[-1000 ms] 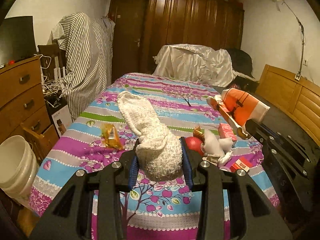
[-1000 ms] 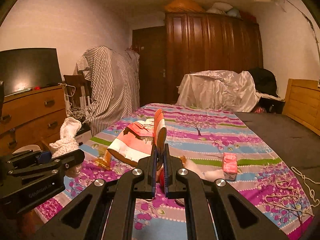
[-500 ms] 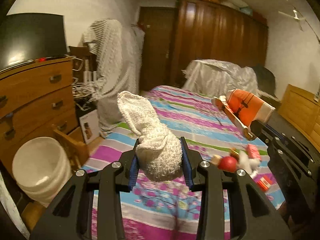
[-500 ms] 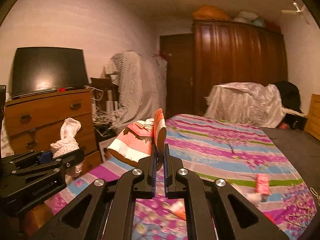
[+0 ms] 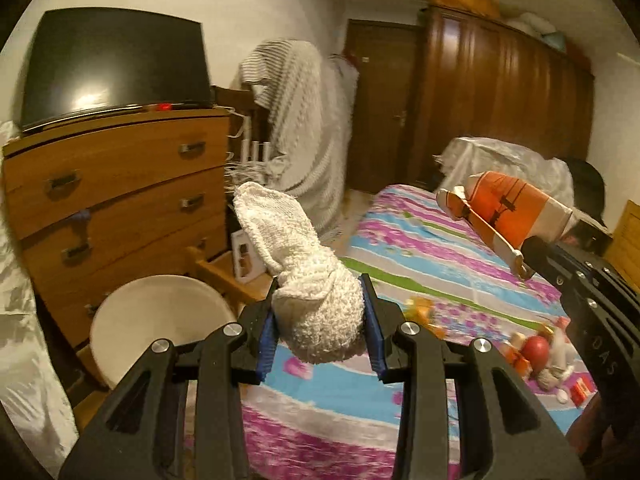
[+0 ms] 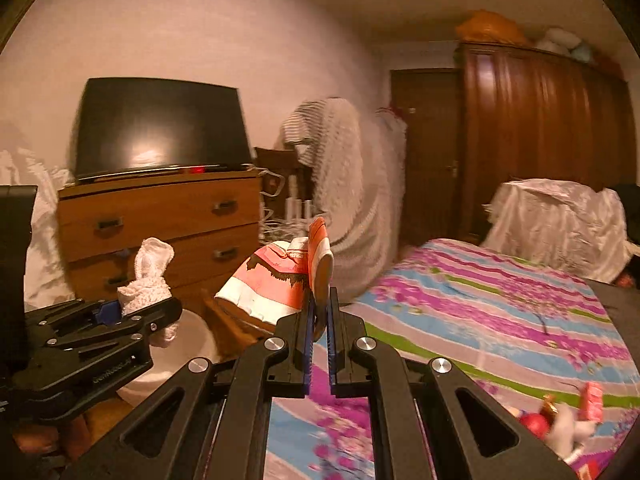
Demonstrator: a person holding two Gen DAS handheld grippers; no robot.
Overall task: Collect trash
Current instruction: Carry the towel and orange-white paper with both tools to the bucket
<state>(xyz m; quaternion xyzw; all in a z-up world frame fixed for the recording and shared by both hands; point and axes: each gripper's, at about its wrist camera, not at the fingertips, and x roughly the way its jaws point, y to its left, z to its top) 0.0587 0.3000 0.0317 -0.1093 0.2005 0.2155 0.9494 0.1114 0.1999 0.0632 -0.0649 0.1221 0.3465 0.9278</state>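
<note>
Bedroom, fluffy white sock (image 5: 316, 300), flattened orange-white carton (image 6: 280, 280)

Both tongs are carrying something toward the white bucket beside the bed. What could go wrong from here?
1. The right tongs pinch the orange and white carton only by a thin flap, so it might slip out.
2. The left tongs hold the white knitted cloth with a long loose end that could hang outside the white bucket.
3. The wooden piece beside the bucket may get bumped.
</note>
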